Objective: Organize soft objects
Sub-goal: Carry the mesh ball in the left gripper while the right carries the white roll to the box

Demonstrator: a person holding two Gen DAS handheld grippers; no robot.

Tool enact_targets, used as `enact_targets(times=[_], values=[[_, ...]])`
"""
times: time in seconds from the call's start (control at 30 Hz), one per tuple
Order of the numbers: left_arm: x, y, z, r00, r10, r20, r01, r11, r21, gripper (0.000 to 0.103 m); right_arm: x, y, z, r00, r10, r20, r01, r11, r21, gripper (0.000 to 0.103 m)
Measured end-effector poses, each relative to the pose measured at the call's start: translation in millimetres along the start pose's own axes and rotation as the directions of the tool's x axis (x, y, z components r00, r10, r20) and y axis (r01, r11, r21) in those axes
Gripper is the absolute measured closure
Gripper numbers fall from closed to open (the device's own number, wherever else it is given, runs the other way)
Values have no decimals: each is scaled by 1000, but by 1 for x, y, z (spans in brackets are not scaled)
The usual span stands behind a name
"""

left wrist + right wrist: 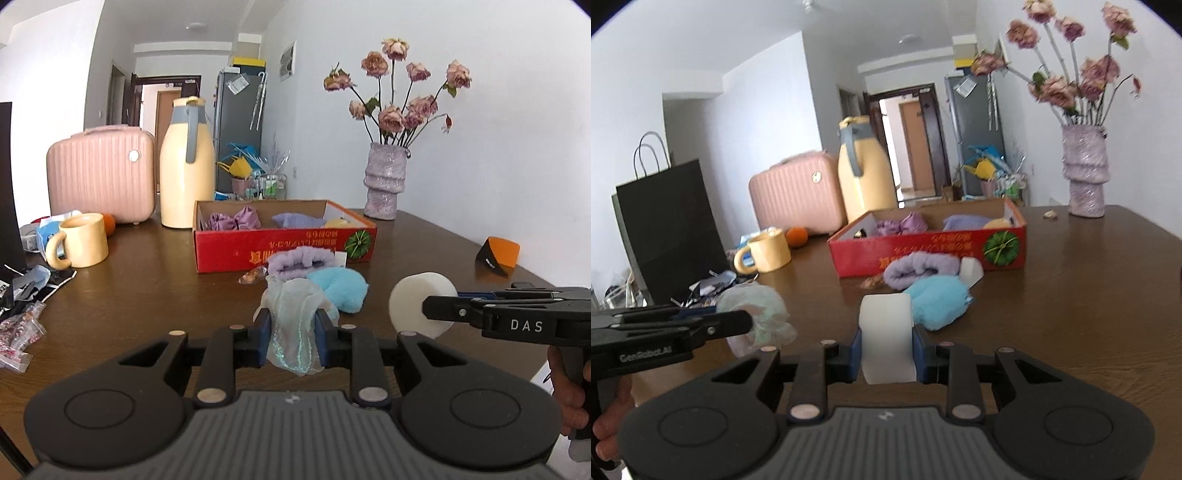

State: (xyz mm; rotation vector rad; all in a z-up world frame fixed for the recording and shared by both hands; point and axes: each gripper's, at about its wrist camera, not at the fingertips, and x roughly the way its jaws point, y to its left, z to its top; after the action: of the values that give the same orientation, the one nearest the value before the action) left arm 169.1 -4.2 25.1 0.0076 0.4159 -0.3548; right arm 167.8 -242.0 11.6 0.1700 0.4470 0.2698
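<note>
Your left gripper [291, 338] is clamped on a sheer iridescent organza scrunchie [293, 328], and your right gripper [886, 350] is pinching a white foam cylinder [886, 338], both held above the dark brown wooden table [1089, 314]. Right ahead of you, a fluffy light-blue plush piece [940, 304] and a fuzzy lilac roll [918, 269] lie on the table touching each other, right in front of the red cardboard box [931, 253]. That box already has purple fabric bits [901, 223] and a yellow item in it. Around it you've got a cream mug [83, 240], a cream thermos jug [186, 166], a pink ribbed suitcase [101, 173] and a lilac vase of dried roses [384, 181].
</note>
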Motion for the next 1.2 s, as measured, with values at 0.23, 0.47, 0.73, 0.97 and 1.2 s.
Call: enact_targets(times=[0.23, 0.47, 0.73, 0.97, 1.2], values=[[13, 6, 23, 999, 18, 30, -18, 1000, 2, 78, 5, -14, 11, 1000, 1, 20, -1, 1000, 15, 75], [114, 49, 107, 1000, -18, 0, 18, 998, -66, 78, 68, -27, 101, 996, 46, 77, -40, 996, -74, 75], [312, 116, 178, 961, 30, -276, -73, 987, -144, 78, 274, -61, 218, 990, 19, -142, -27, 998, -57, 75], [391, 139, 162, 914, 115, -390, -148, 987, -55, 77, 419, -83, 226, 936, -88, -341, 71, 996, -63, 75], [401, 131, 162, 918, 107, -382, -106, 994, 25, 52, 470, -69, 215, 899, -162, -406, 114, 984, -141, 74]])
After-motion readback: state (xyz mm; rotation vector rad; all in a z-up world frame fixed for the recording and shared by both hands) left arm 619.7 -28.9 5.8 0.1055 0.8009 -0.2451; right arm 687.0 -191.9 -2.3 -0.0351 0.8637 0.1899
